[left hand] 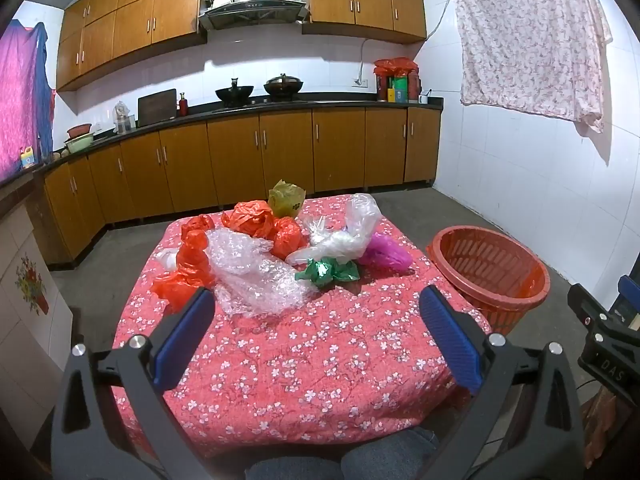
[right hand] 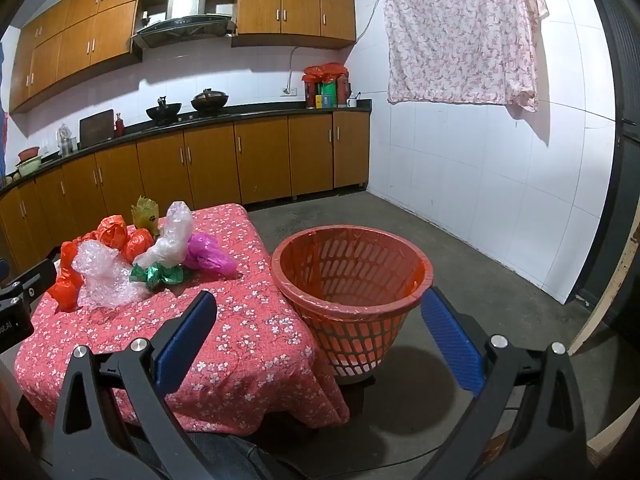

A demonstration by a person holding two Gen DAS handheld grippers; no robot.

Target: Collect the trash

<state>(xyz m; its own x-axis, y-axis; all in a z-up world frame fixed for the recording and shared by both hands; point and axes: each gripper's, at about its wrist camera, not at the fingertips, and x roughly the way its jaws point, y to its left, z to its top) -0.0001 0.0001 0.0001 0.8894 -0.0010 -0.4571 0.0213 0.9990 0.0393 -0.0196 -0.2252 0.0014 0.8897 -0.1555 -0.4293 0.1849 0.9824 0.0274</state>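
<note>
Your left gripper (left hand: 316, 312) gapes wide, nothing held, over the near tablecloth (left hand: 304, 364) | right gripper (right hand: 318, 316) wide too, framing the red basket (right hand: 352, 276) | trash pile (left hand: 264, 252) sits far-left on table, basket right of it

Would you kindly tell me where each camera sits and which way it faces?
Left wrist: on the left hand-held gripper, open, facing the table and trash pile; knees and the right gripper's body show.
Right wrist: on the right hand-held gripper, open, facing the red basket beside the table; a knee and the left gripper's body show.
Shared: table, green wrapper, bubble wrap, basket, kitchen counter.
</note>
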